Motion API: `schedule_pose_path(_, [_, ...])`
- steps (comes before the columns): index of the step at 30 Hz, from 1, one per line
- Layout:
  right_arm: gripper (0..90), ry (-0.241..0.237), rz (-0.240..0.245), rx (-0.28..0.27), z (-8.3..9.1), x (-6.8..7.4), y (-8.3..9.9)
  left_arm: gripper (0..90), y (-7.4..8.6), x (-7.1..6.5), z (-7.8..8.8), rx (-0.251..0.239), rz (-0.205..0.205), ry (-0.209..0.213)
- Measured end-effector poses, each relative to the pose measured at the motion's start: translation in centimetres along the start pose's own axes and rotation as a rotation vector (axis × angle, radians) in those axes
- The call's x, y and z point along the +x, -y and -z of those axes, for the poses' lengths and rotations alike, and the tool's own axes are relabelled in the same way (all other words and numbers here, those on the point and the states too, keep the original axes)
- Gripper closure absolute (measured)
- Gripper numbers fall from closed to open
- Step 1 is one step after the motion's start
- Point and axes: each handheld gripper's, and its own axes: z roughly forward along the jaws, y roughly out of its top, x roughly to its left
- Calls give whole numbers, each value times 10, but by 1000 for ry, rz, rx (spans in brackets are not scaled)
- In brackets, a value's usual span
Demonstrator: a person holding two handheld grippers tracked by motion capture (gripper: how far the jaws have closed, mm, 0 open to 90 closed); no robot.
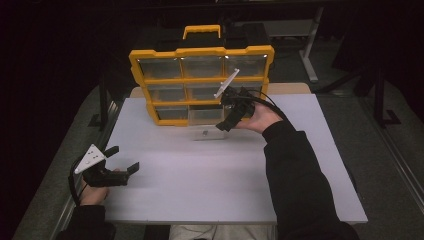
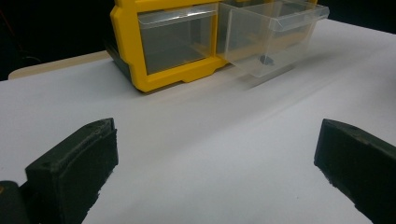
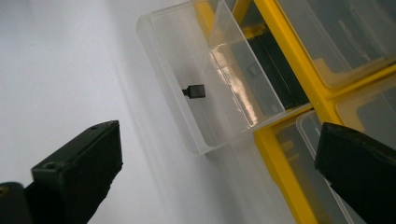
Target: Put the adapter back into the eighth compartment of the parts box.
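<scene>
high view looks down from above; both tool views closely share the pulled-out drawer [image 2: 271,39].

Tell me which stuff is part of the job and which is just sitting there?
Part of the job:
- clear pulled-out drawer
- small black part inside it
- yellow organizer
- right claw, open beside the drawer

Just there:
- left claw, open and empty over the white table
- the organizer's other closed drawers

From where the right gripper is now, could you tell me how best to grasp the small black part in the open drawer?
Probably from above, through the drawer's open top: its clear walls block every side. The black part lies alone on the floor, a squarish block with a short stub. Close the right gripper's jaws, now open and empty, across the block's flat sides, not the stub.
</scene>
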Motion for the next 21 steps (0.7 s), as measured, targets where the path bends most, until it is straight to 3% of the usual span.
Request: schedule_pose_path(21, [0,19,-30,-68,15,6,30,0,0,0,0,0,2,-2])
